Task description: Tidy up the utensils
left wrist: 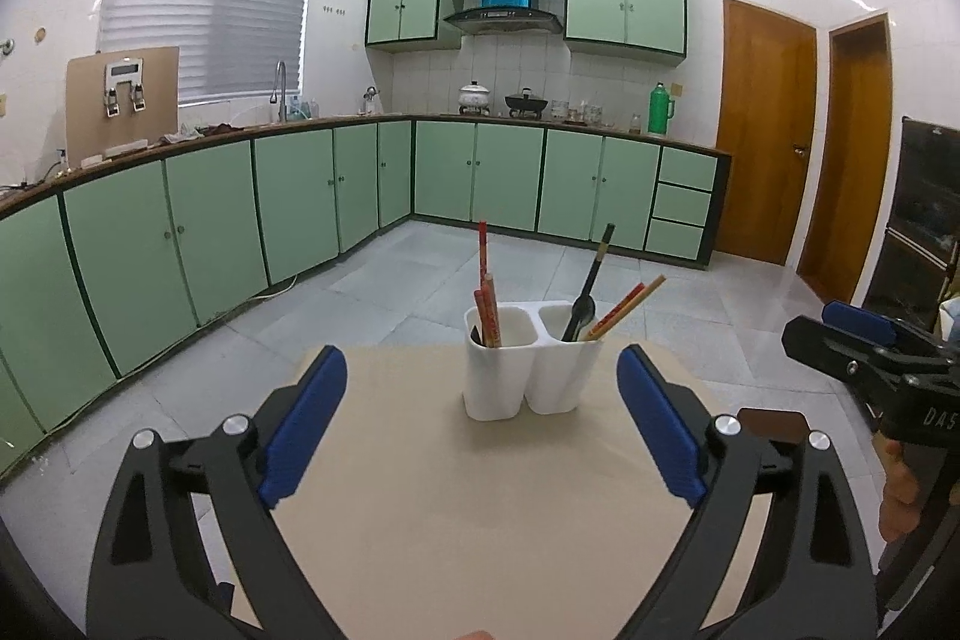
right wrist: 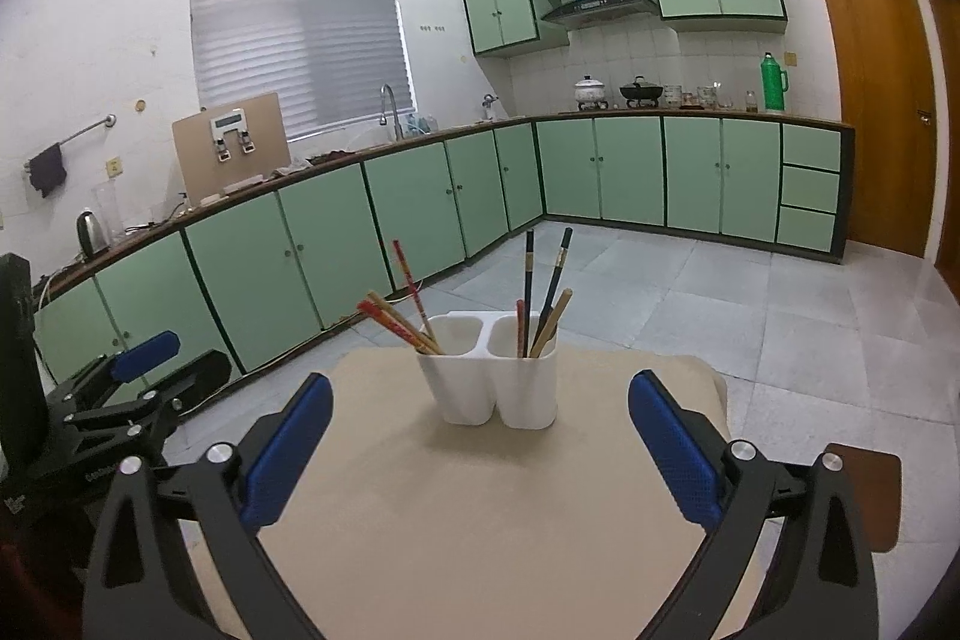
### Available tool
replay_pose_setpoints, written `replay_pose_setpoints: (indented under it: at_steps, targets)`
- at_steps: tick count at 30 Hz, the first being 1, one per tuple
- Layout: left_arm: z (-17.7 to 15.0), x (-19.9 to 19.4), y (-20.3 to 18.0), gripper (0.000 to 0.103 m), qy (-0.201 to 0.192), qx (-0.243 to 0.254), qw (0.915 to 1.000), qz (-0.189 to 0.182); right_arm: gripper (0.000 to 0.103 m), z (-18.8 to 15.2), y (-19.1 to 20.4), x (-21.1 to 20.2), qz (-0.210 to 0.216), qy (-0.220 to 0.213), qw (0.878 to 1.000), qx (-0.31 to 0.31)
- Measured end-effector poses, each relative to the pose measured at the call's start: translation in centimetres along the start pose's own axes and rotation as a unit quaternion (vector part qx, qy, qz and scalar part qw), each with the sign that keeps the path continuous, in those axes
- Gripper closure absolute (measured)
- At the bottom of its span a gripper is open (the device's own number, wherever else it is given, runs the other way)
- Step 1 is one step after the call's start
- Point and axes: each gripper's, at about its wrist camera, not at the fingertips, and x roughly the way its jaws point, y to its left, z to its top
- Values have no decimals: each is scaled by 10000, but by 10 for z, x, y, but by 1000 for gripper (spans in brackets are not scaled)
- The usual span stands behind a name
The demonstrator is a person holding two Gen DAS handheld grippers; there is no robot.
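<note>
1. The left gripper (left wrist: 480, 403) is nearest, its blue pads (left wrist: 309, 424) spread wide with nothing between them but bare tabletop.
2. The right gripper (right wrist: 480, 421) sits alongside, jaws just as wide, gripping nothing and touching nothing.
3. Both hover over the beige table (left wrist: 456, 520), pointing slightly downward.
4. Toward the table's far edge, well clear of both pairs of pads, stands the white two-compartment holder (left wrist: 528, 361), upright.
5. Its compartments hold red chopsticks (left wrist: 487, 310), dark chopsticks (right wrist: 543, 280), tan ones (left wrist: 630, 307) and a dark spoon-like piece (left wrist: 585, 301), all leaning out over the rim.
6. Beyond lies grey tiled floor (left wrist: 420, 292), then green cabinets (left wrist: 288, 196) under a counter, and wooden doors (left wrist: 768, 130) at the back right.
</note>
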Motion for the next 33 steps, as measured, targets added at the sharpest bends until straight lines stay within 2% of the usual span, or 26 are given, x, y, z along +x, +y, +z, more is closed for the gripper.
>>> replay_pose_setpoints:
  at_steps: [13,33]
  targets:
    - [1,-54,-9,12,-237,90,9997,6,6,-5,17,-40,28,-98,9998,-176]
    - [3,-86,-14,12,-437,126,9990,13,6,-4,28,-63,42,-253,9992,-310]
